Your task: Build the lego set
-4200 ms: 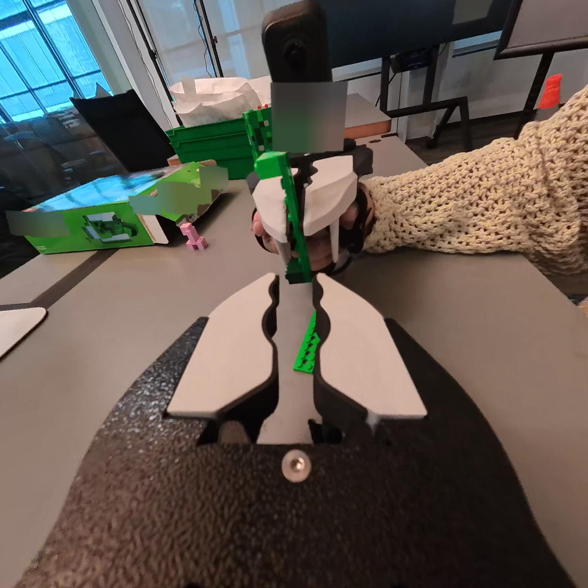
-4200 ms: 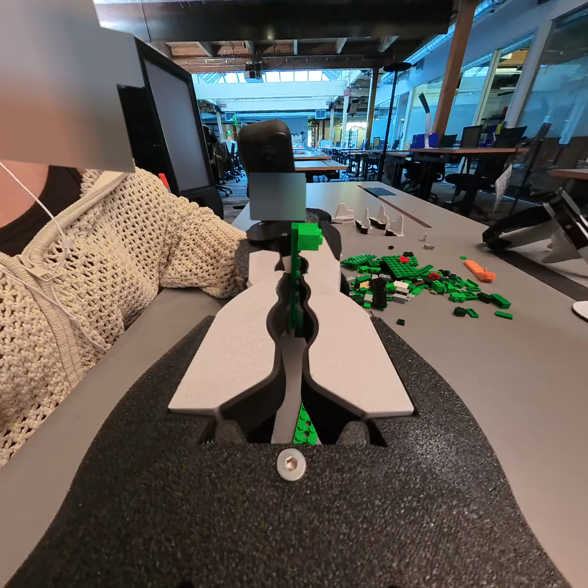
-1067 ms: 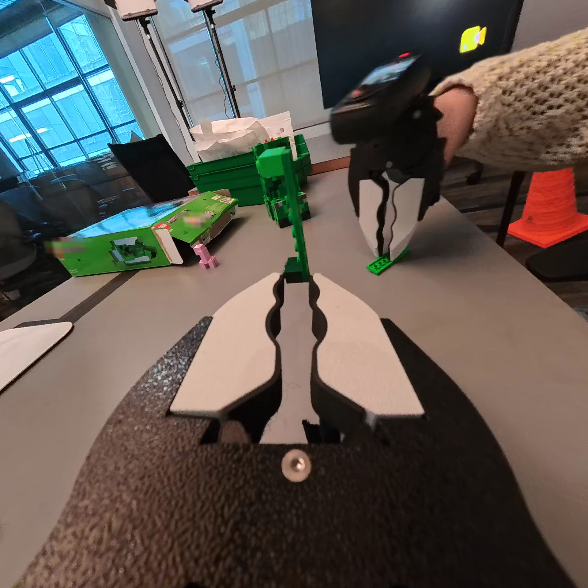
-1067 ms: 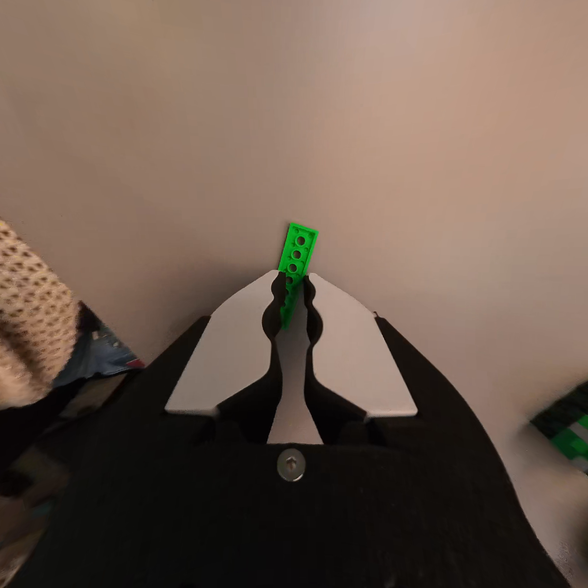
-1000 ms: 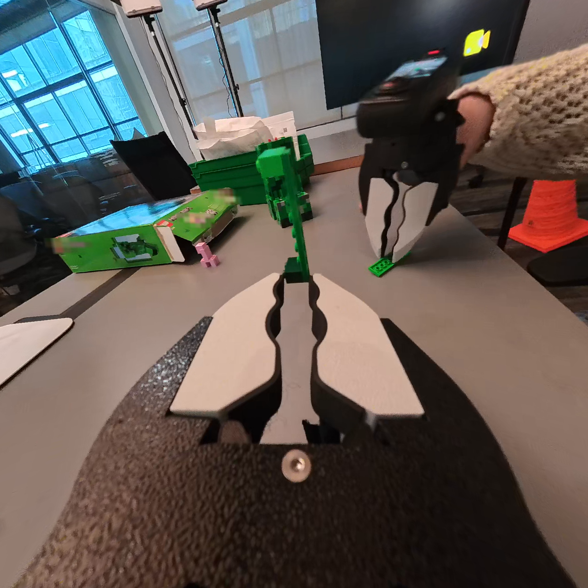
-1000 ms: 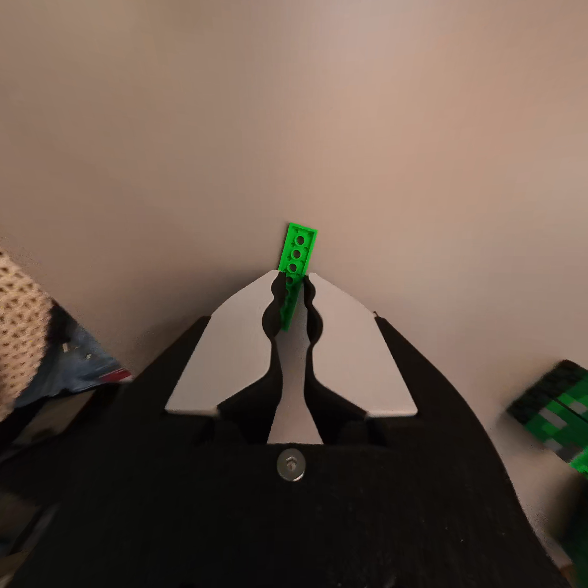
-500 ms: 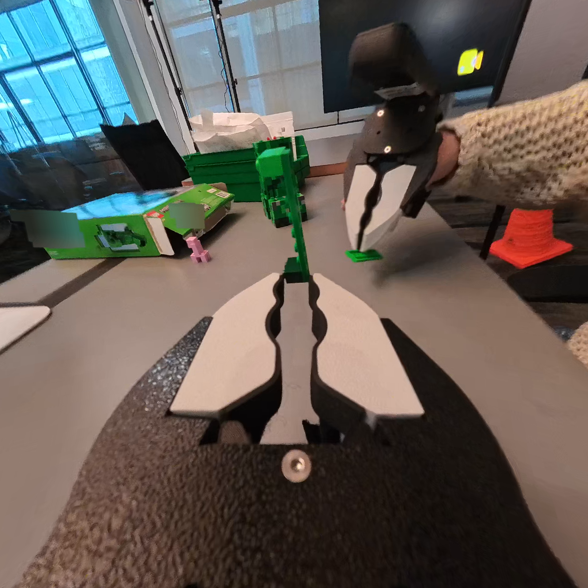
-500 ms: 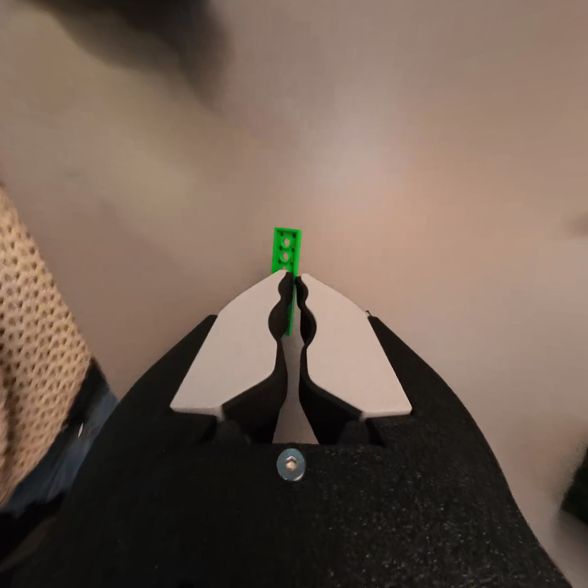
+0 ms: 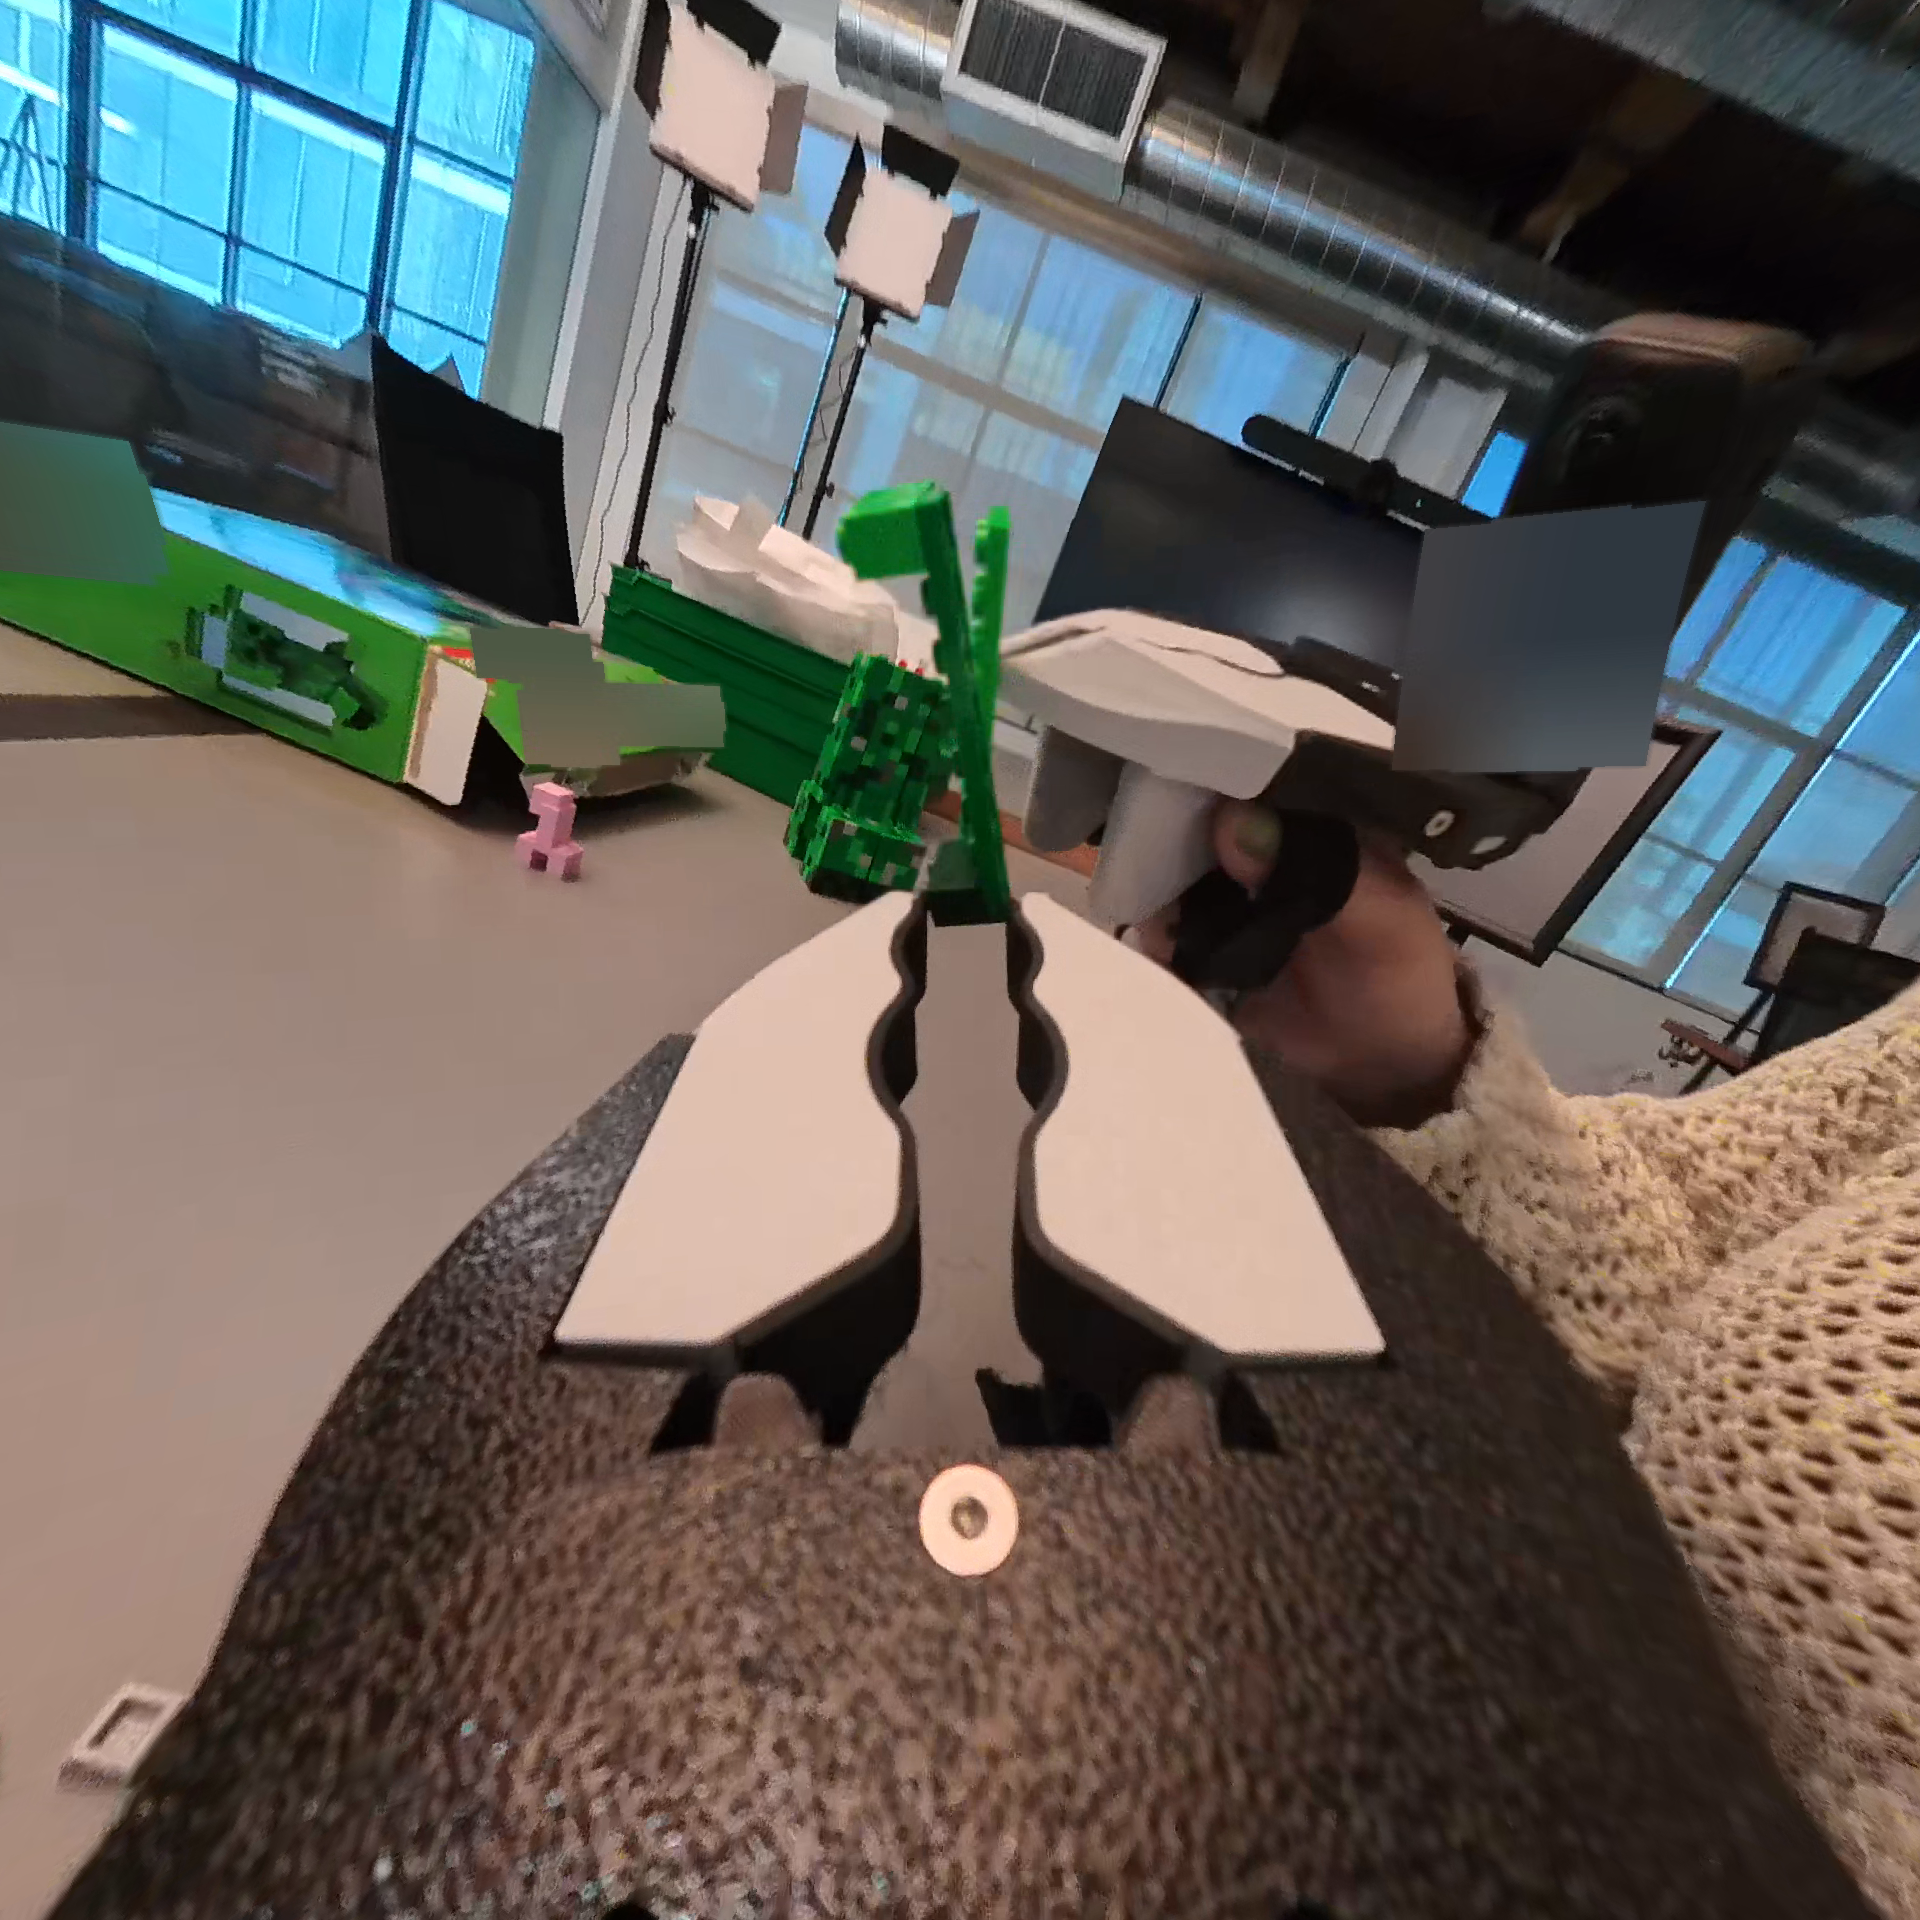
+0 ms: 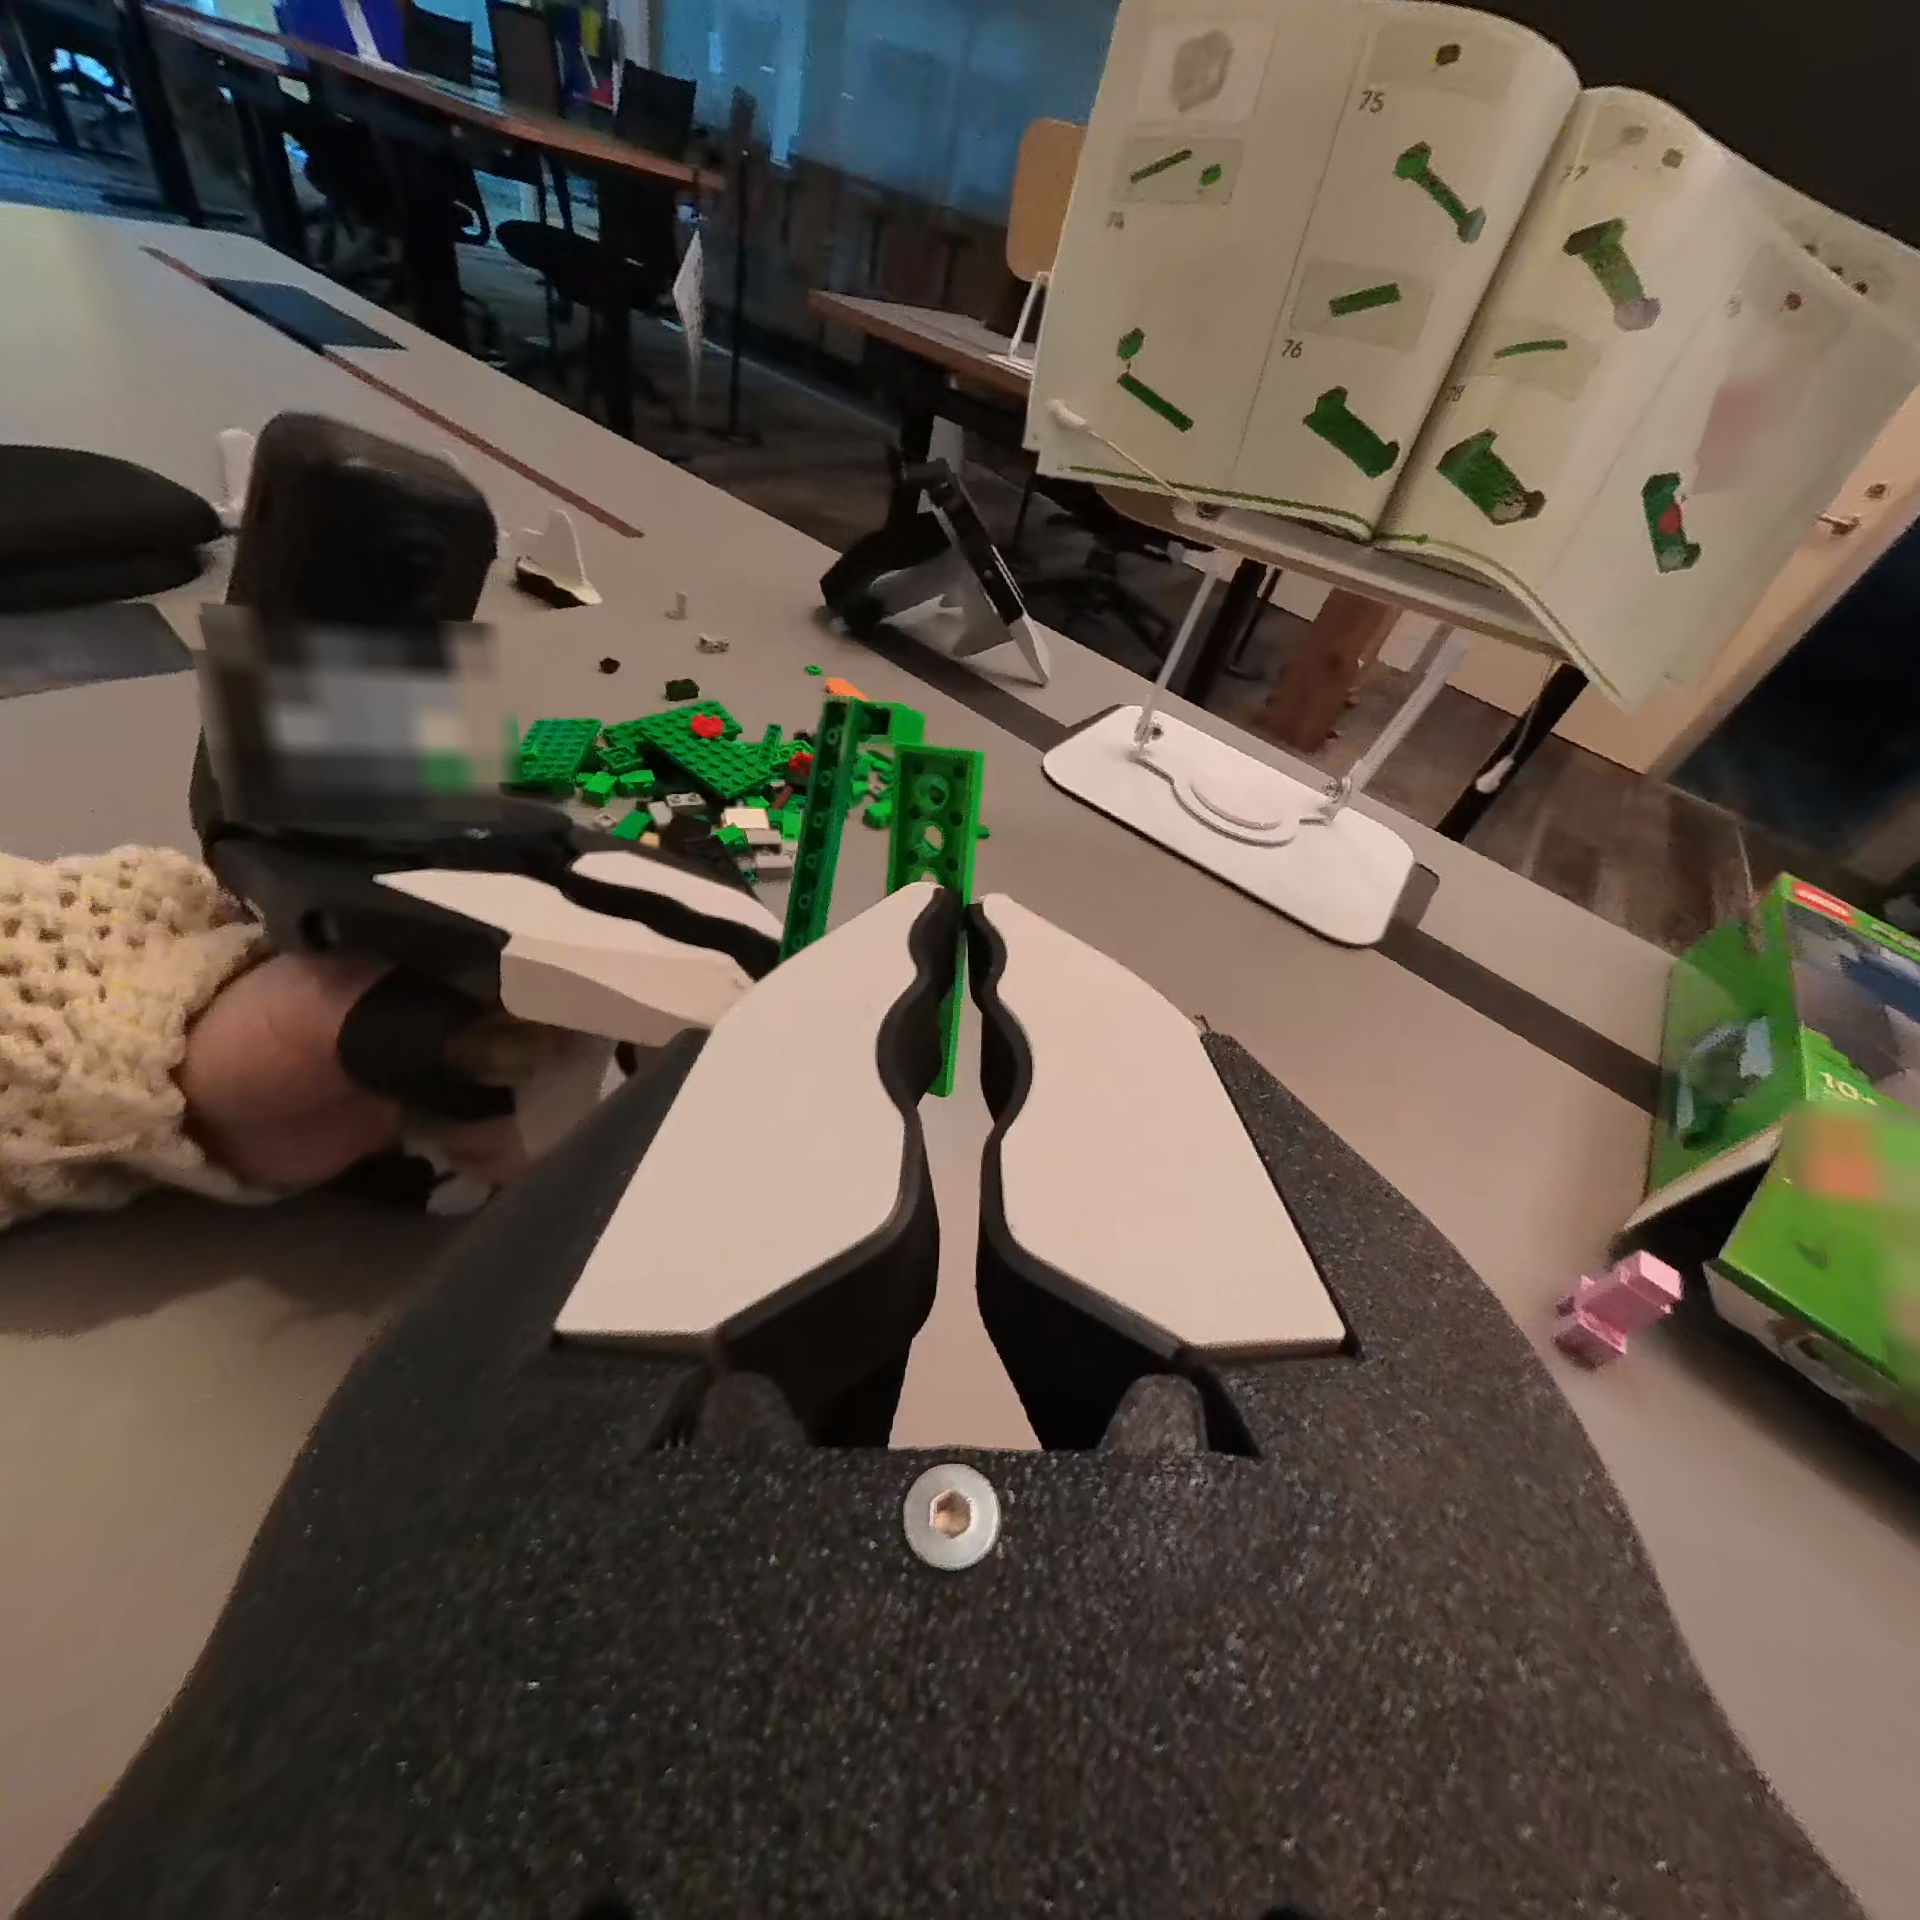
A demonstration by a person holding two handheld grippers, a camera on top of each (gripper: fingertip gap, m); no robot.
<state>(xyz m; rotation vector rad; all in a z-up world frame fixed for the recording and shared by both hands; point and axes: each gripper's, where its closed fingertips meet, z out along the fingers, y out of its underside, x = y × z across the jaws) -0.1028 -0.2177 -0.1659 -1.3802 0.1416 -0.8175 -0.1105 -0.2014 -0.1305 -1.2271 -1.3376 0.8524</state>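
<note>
1. The left gripper (image 9: 966, 914) was closed on the foot of a tall green strip (image 9: 961, 717), which stood nearly upright from its tips, lifted off the table (image 9: 260, 1039).
2. The right gripper (image 10: 961, 914) was pinched almost shut on a short green plate (image 10: 935, 831), held on edge with its underside holes facing the camera. The plate sat just right of the strip; whether they touched I could not tell.
3. Risk, as I judged it: the plate was held by a thin edge, so a push against the strip could have twisted it in the jaws or popped it loose.
4. Risk: the strip was gripped only at its foot, so sideways pressure near the top might have levered it over or snapped a joint.
5. Risk: with studs and holes poorly lined up, the plate would likely have seated crooked.
6. Only the right wrist view showed the loose brick pile (image 10: 686, 769) behind the strip, and the open manual (image 10: 1455, 301) on its stand (image 10: 1236, 831) to the right.
7. Only the left wrist view showed the blocky green figure (image 9: 873, 790) just behind the strip, with green trays (image 9: 717, 644) beyond it.
8. Both views showed the set box (image 9: 312, 655) and a pink figure (image 9: 551, 831), left of the strip in the left view.
</note>
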